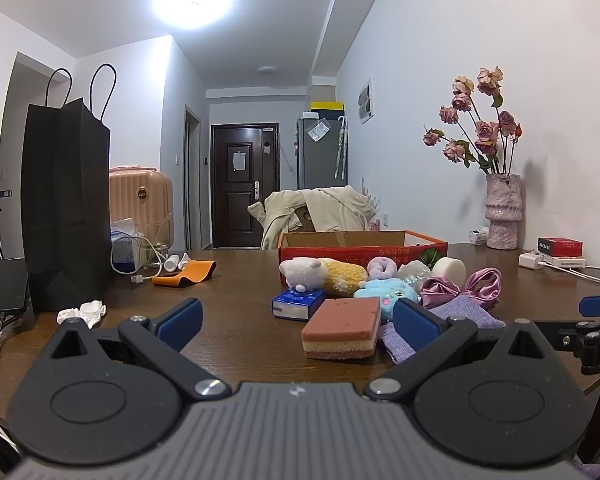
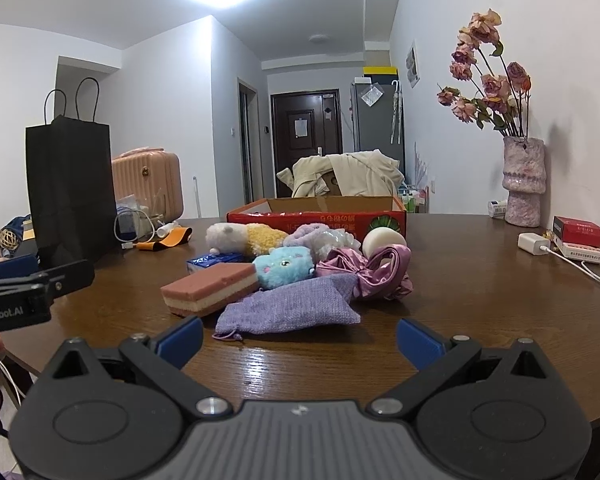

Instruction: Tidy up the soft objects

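Observation:
A pile of soft things lies mid-table before a red cardboard box (image 1: pixel 362 246) (image 2: pixel 316 216): a pink layered sponge (image 1: pixel 342 332) (image 2: pixel 210 288), a purple cloth pouch (image 2: pixel 288 310) (image 1: pixel 466 310), a blue plush (image 1: pixel 386 294) (image 2: pixel 284 266), a white and yellow plush (image 1: pixel 324 274) (image 2: pixel 244 236), a pink satin scrunchie (image 2: pixel 374 270), a white round sponge (image 1: pixel 450 270) (image 2: pixel 382 242) and a blue tissue pack (image 1: pixel 298 304). My left gripper (image 1: pixel 298 322) is open and empty, just short of the sponge. My right gripper (image 2: pixel 300 340) is open and empty, just short of the pouch.
A black paper bag (image 1: pixel 66 208) stands at the left with a phone (image 1: pixel 6 286), cables and an orange strap (image 1: pixel 186 274) nearby. A vase of dried roses (image 2: pixel 524 182), a white charger (image 2: pixel 534 244) and small boxes (image 2: pixel 578 232) sit along the right wall.

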A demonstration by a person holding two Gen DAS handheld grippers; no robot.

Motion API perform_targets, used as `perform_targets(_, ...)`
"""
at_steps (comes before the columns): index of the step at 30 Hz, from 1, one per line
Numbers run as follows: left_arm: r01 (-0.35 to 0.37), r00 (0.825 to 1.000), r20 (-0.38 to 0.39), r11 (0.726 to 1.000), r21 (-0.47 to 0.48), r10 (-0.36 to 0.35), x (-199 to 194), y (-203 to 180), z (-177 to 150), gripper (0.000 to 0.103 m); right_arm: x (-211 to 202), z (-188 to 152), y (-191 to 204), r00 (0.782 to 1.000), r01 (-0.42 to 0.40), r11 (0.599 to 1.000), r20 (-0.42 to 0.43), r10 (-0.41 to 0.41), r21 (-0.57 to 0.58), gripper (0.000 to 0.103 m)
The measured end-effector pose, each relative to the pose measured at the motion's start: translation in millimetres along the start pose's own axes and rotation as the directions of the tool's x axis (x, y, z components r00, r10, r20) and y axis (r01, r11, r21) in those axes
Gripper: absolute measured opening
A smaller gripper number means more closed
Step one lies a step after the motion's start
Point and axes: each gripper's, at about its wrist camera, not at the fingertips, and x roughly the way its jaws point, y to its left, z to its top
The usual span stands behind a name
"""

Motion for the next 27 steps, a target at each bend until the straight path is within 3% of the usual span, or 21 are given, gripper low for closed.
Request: perform_targets(27, -0.005, 1.0, 0.002, 1.0, 0.001, 0.005, -1.9, -1.1, 0.9, 0.103, -1.1, -1.1, -2.0, 1.0, 0.006, 1.0, 0.007, -0.006, 0.015, 0.103)
